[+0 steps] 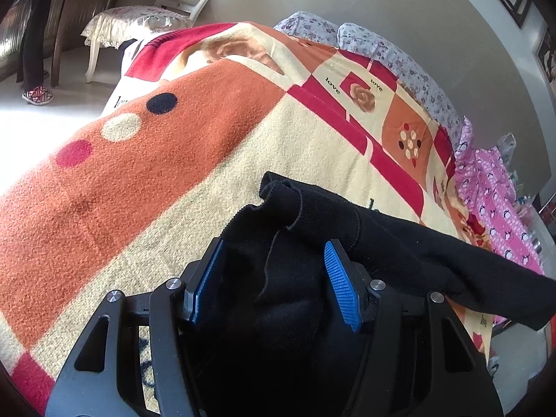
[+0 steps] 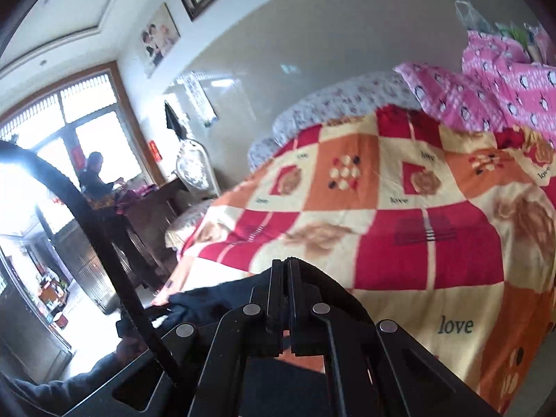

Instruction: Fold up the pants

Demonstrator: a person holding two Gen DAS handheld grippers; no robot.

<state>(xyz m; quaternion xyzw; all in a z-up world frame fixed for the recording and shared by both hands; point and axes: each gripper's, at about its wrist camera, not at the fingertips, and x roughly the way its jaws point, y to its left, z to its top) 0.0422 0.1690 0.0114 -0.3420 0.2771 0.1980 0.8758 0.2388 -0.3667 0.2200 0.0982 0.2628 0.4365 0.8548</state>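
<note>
Black pants [image 1: 312, 243] lie bunched on the blanket [image 1: 173, 173], barely folded; left gripper [image 1: 274, 285] gaping w/ cloth between pads, right gripper [image 2: 285, 267] clenched on pants fabric; most folding left.

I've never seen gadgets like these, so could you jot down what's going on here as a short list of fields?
surface: bed with a patchwork blanket
garment: black pants, bunched on the blanket
left gripper: jaws apart, pants fabric lying between them
right gripper: jaws shut, pinching pants fabric
beyond the bed: chair, pink quilt
</note>
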